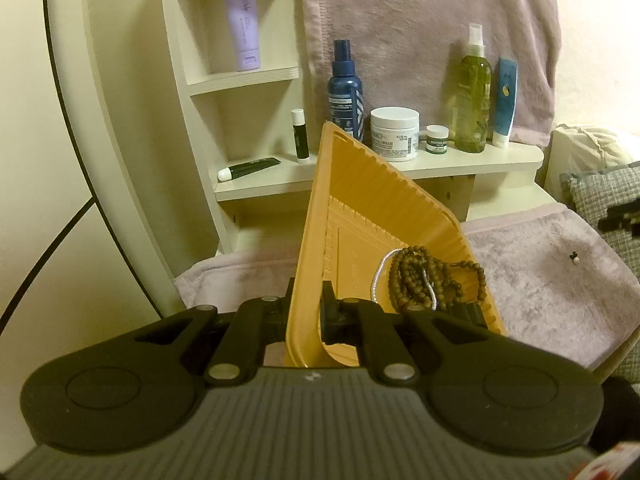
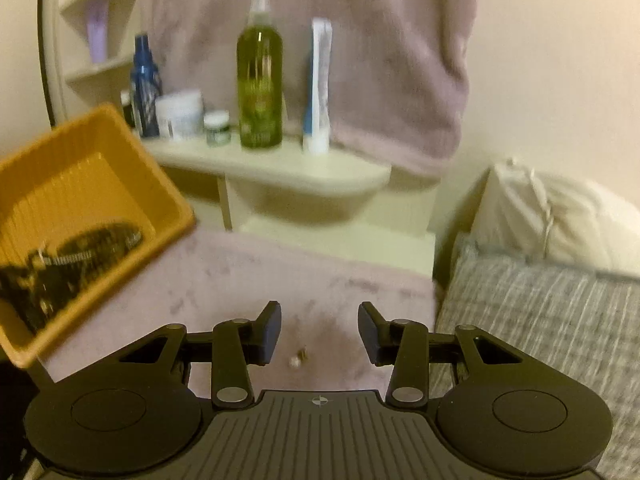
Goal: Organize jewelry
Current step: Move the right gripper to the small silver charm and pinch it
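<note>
**One small piece left beside the tray**

I take the orange tray (image 1: 360, 216) as my landmark. My left gripper (image 1: 306, 316) is clenched on the tray's near rim, one pad inside the wall and one outside, and it holds the tray tipped up off the pink fleece cover (image 1: 552, 280). Inside the tray, slid down toward its lower right corner, lie the brown bead necklace (image 1: 424, 280) and a thin string of pale beads (image 1: 380, 276), tangled together. Behind the tray stands the cream shelf (image 1: 480, 164) with its bottles and jars, none of which concerns me now.

To the right of the tray, well apart from it, one small piece of jewelry (image 2: 299, 357) sits alone on the cover; it looks like an earring or a stud, but it is too small and blurred to say which. My right gripper (image 2: 319, 334) is released and holds nothing: its jaws stand apart on either side of that piece, which lies just in front of them, untouched by either pad.

As I judge it, I am at the pick-up of the last loose item. The next move calls for lowering my right gripper until the pads flank the piece down in the fleece, then closing gently. It is tiny and the pile is soft, so it could sink or slip out. Then it goes left, into the tray.
</note>
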`<state>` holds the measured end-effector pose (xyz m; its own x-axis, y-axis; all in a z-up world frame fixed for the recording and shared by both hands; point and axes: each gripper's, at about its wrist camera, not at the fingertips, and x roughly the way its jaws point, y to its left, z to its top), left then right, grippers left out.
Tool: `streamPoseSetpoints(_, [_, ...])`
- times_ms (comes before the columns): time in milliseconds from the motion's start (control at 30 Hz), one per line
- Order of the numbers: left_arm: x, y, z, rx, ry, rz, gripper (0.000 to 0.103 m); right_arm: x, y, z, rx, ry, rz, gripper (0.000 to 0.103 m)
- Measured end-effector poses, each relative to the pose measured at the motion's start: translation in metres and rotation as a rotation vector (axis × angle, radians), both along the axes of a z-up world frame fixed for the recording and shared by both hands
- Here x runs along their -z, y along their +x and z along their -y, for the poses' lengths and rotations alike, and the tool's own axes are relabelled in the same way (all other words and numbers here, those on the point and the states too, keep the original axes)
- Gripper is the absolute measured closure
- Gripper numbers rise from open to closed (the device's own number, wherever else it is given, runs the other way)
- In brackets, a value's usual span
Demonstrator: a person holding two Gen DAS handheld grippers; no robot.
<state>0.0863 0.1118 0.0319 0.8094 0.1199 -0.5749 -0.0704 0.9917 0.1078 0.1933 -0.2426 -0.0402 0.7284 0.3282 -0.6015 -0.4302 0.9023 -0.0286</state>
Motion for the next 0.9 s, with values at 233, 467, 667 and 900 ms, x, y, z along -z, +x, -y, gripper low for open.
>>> streamPoseSetpoints(233, [0.000, 0.000, 0.000, 0.000, 0.002, -0.003, 0.096, 0.037, 0.001, -0.005, 0.004, -0.011, -0.049, 0.060])
streamPoseSetpoints(467, [0.000, 0.000, 0.000, 0.001, 0.004, -0.004, 0.096, 0.057, 0.013, -0.014, 0.048, 0.019, -0.091, 0.080])
streamPoseSetpoints(667, [0.002, 0.001, -0.001, 0.001, 0.004, -0.008, 0.096, 0.062, 0.019, -0.020, 0.082, 0.013, -0.092, 0.095])
streamPoseSetpoints(900, [0.001, 0.001, -0.001, 0.001, 0.004, -0.008, 0.096, 0.045, 0.003, -0.034, -0.001, -0.092, 0.001, 0.095])
